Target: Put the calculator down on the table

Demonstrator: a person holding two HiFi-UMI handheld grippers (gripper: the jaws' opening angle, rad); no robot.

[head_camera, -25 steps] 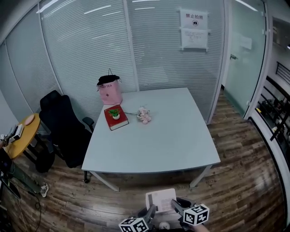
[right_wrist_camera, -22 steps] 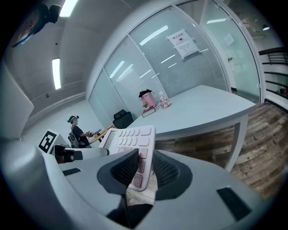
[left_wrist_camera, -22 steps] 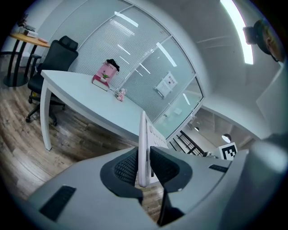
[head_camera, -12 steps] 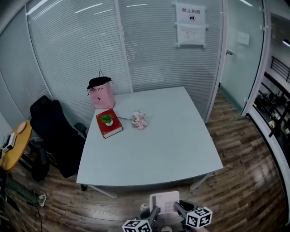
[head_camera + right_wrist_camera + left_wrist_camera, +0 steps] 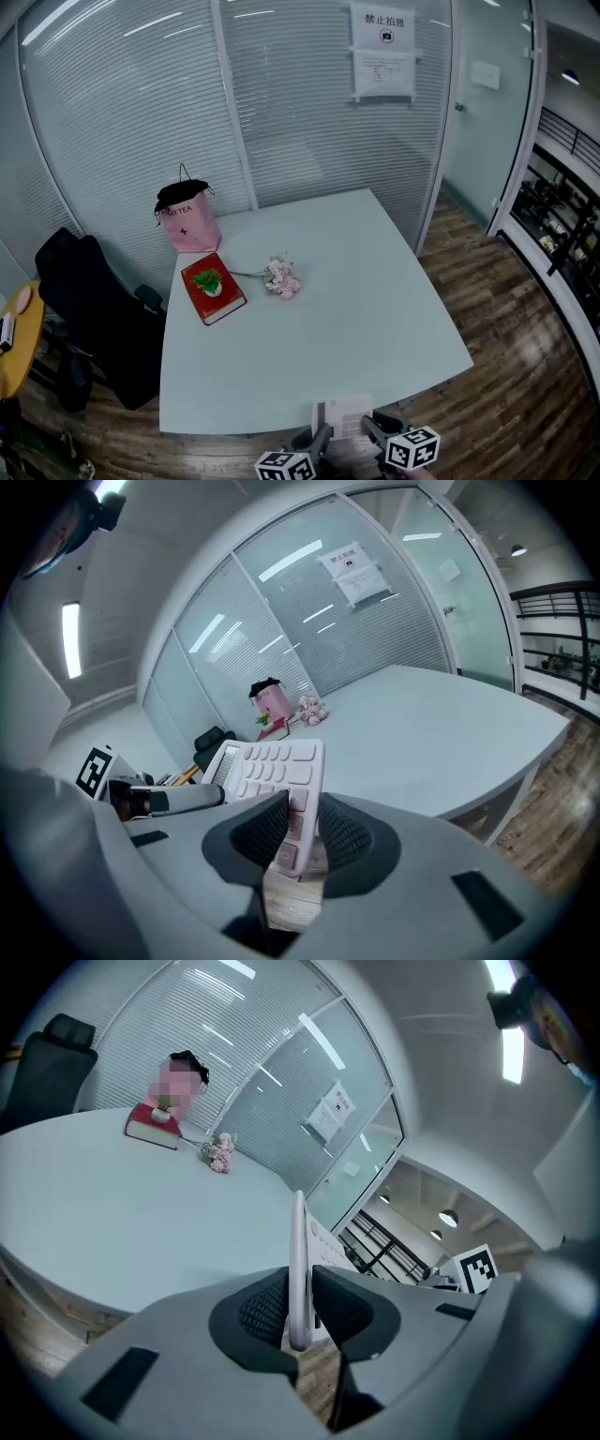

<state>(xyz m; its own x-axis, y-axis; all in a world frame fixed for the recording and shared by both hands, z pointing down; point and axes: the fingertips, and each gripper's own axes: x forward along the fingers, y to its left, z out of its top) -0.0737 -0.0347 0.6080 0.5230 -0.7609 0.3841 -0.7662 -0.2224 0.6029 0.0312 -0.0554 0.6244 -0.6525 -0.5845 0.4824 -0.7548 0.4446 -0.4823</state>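
Fingers (image 5: 262,1309) of the left gripper (image 5: 316,439) are pinched narrow on the thin left edge of the pale calculator (image 5: 348,415). The right gripper (image 5: 373,429) has its fingers (image 5: 259,834) clamped on the key face at the right edge. The calculator is held in the air between the two, keys up, over the near edge of the table (image 5: 375,309), not set down. Rest of the room, left to right: a black office chair (image 5: 94,319) beside the table's left side, a pink bag (image 5: 187,225) at the far left corner, and a red book (image 5: 217,295) in front of it. A small green plant (image 5: 208,279) sits on top. Pink flowers (image 5: 281,277) lie just right of the book, and there is a paper notice (image 5: 382,52) on the glass wall behind.
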